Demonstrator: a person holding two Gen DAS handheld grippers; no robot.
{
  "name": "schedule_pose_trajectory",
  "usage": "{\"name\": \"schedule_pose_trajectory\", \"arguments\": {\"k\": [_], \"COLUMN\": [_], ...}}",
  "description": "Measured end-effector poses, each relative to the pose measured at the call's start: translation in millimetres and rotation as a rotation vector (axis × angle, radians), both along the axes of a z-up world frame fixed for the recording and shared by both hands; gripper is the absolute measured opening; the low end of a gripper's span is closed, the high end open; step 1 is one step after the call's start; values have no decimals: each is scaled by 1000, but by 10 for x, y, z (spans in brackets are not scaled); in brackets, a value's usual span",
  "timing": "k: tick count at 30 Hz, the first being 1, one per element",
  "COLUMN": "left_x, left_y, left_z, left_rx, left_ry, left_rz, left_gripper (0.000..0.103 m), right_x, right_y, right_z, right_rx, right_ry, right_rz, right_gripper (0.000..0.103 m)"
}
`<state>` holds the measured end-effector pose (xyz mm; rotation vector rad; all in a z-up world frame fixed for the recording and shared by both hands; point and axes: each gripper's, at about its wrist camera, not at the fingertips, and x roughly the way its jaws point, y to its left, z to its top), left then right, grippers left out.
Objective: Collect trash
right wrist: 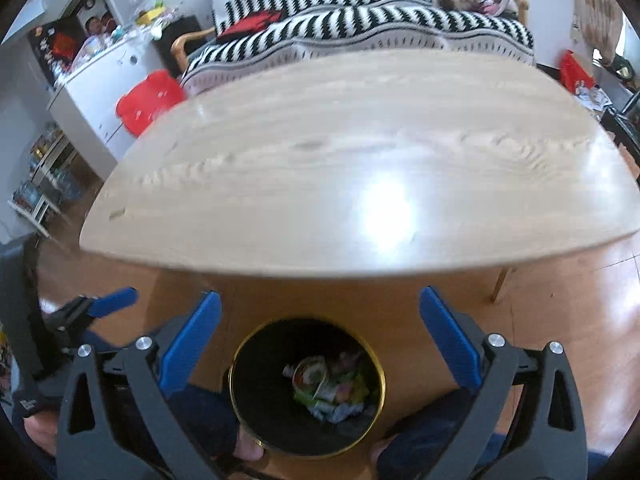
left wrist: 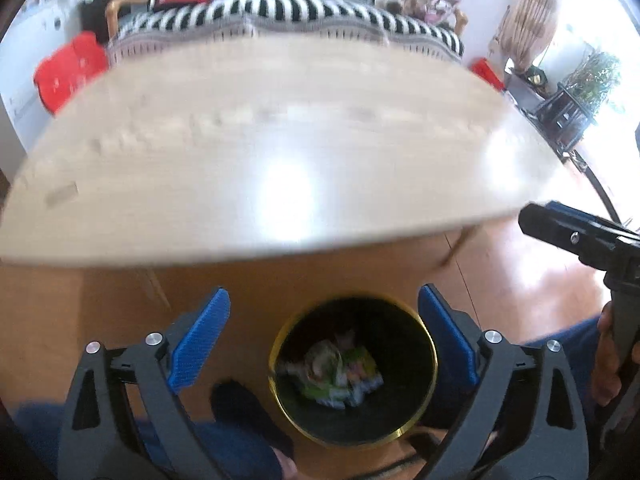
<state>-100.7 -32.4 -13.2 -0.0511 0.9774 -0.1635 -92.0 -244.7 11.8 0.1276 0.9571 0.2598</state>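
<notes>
Nearest in both wrist views, a black bin with a gold rim (left wrist: 352,372) (right wrist: 307,388) stands on the orange-brown floor (right wrist: 560,300) just this side of the table, between the person's blue-trousered legs. Crumpled wrappers (left wrist: 340,372) (right wrist: 328,390), green, white and pink, lie at its bottom. The left gripper (left wrist: 324,340) hangs over the bin with its blue fingers spread wide and nothing between them; the right gripper (right wrist: 320,340) does likewise, fingers apart and empty. Each tool shows at the edge of the other's view, so they sit side by side. Beyond the bin, the pale wooden table (left wrist: 280,152) (right wrist: 360,160) shows only glare and grain, with no litter that can be made out, though blur softens the left view. Farther off stands a sofa with a black-and-white striped throw (right wrist: 360,12). The drop step looks finished; the next move probably calls for scanning table and floor for any remaining scrap, or ending.
</notes>
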Motion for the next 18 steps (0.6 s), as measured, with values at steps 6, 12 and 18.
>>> {"name": "schedule_pose_trajectory", "arguments": {"k": [6,12,18], "left_x": [558,1128,1548], "left_y": [-95,-170,-171], "left_z": [217,120,60], "left_rx": [31,21,53], "left_ry": [-39,5,-1], "left_rz": [4,23,45], "left_gripper": [95,95,95], "right_x": [511,922,1292], "right_y": [-247,-494,-482], "right_z": [81,-45,-13], "right_rx": [-33,-25,-45], "right_ry": [-16,32,20], "right_rz": [-72,-159,-172], "right_gripper": [96,96,96]}}
